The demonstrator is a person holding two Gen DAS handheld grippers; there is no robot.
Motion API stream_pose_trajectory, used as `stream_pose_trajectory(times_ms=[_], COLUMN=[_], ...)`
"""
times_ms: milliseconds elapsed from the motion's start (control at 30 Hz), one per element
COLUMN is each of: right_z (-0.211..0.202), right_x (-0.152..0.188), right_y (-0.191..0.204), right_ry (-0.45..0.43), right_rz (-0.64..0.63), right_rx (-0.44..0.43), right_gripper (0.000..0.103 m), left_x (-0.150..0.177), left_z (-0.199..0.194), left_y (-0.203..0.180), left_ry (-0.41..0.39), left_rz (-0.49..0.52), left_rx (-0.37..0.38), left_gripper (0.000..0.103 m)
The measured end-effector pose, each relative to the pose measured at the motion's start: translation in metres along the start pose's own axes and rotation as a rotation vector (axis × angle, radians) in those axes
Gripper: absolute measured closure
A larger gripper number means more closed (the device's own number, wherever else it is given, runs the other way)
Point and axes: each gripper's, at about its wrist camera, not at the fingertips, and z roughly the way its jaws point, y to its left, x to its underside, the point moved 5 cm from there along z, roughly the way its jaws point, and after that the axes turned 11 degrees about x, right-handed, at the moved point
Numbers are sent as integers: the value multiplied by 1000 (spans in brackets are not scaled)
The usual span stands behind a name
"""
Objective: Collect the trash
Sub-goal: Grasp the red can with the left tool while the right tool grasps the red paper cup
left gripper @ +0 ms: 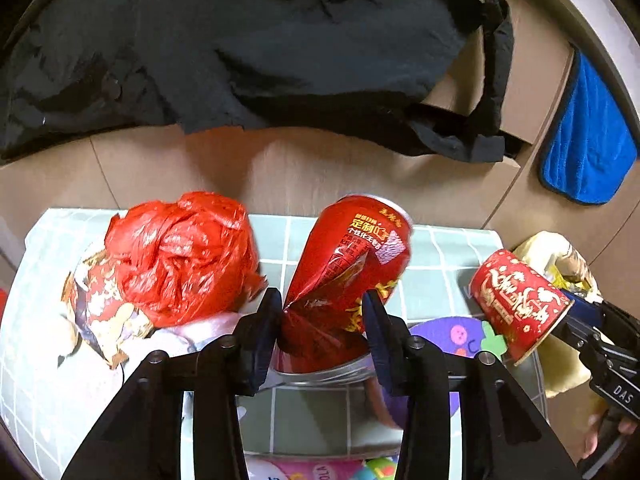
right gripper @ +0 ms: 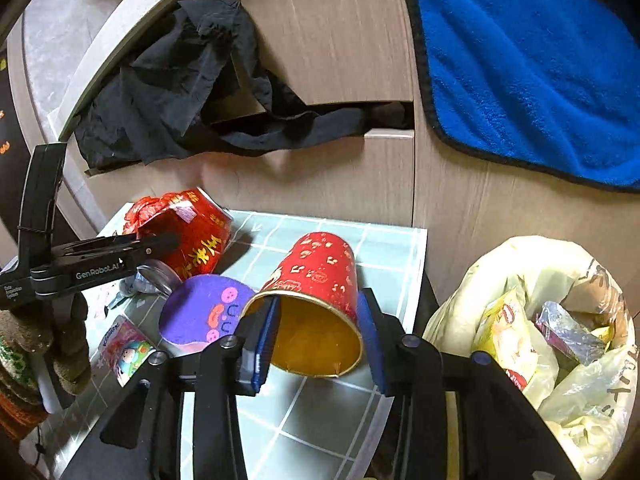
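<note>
Clamping a crushed red can (left gripper: 344, 276), the left hand-held gripper (left gripper: 322, 332) sits low centre of the left wrist view, jaws closed onto the can's dented waist, silver rim toward the camera.

Right hand-held gripper (right gripper: 318, 336): low centre of the right wrist view, closed around the rim end of a red paper cup (right gripper: 316, 300) with gold print, one finger outside each wall, yellow inside facing the lens. The same cup appears at the right edge of the left view (left gripper: 520, 304).

Desk (right gripper: 320, 412): pale green tiled surface beneath both grippers.
- Crumpled red plastic bag (left gripper: 184, 256), left of centre in the left view, beside the can.
- Purple felt piece (right gripper: 204, 312) with pink dots, just left of the cup.
- Small tissue packet (right gripper: 124, 344), lower left.

Trash bag (right gripper: 560, 320): pale plastic, lower right, open, holding wrappers, beside the desk.

Background: wooden drawers (right gripper: 340, 40), black garment (right gripper: 180, 80) hanging out, blue towel (right gripper: 520, 60) upper right.
</note>
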Motion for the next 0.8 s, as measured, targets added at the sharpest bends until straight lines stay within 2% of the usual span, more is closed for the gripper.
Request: stream_pose_trajectory(times_ms=[67, 200, 300, 533, 600, 800], right_z=[3, 4, 5, 6, 5, 10], right_x=[4, 11, 13, 19, 18, 7], right_y=[0, -3, -5, -8, -9, -3], right_ry=[12, 23, 31, 37, 27, 17], right_rz=[7, 16, 27, 38, 33, 18], right_rx=[-2, -6, -17, -34, -30, -9], right_gripper=[62, 61, 61, 61, 61, 61], left_x=[4, 9, 12, 8, 7, 7], left_z=[5, 11, 23, 30, 23, -11], left_y=[5, 18, 20, 27, 27, 23], left_ry=[9, 8, 48, 67, 53, -4], left_rz=[-25, -96, -139, -247, -237, -174], left_rx=[10, 84, 117, 100, 123, 83], left_gripper=[58, 53, 47, 45, 45, 45])
